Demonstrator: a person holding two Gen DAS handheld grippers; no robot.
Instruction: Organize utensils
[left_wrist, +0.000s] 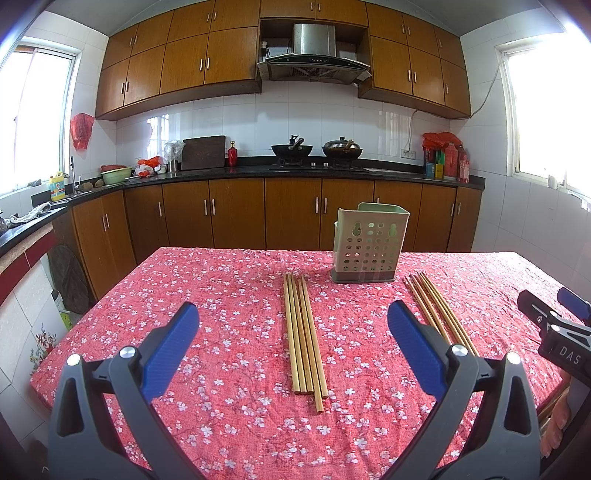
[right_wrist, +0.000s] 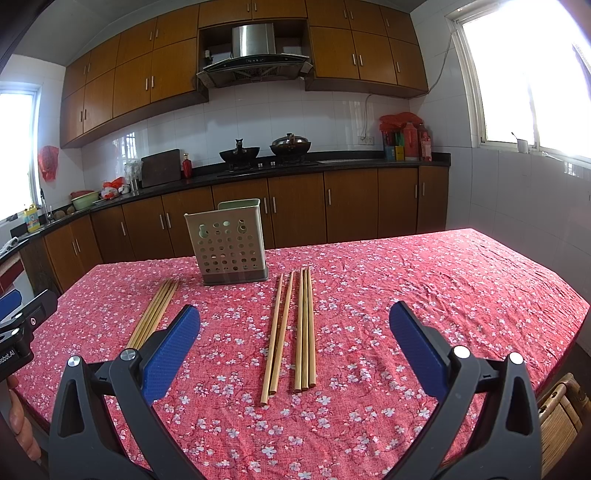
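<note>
Two bunches of several bamboo chopsticks lie on the red flowered tablecloth. The left bunch (left_wrist: 303, 336) lies between the fingers of my open, empty left gripper (left_wrist: 291, 332); it also shows in the right wrist view (right_wrist: 153, 314). The right bunch (right_wrist: 291, 332) lies between the fingers of my open, empty right gripper (right_wrist: 295, 332); it also shows in the left wrist view (left_wrist: 439, 312). A pale green perforated utensil holder (left_wrist: 369, 243) stands upright and empty beyond both bunches, also seen from the right wrist (right_wrist: 231, 242). Both grippers hover above the table's near side.
The table (left_wrist: 221, 277) is covered by the red cloth. A woven chair (right_wrist: 561, 410) stands at the right near corner. Kitchen counters with woks (left_wrist: 316, 149), bottles and bowls run along the far wall, well beyond the table.
</note>
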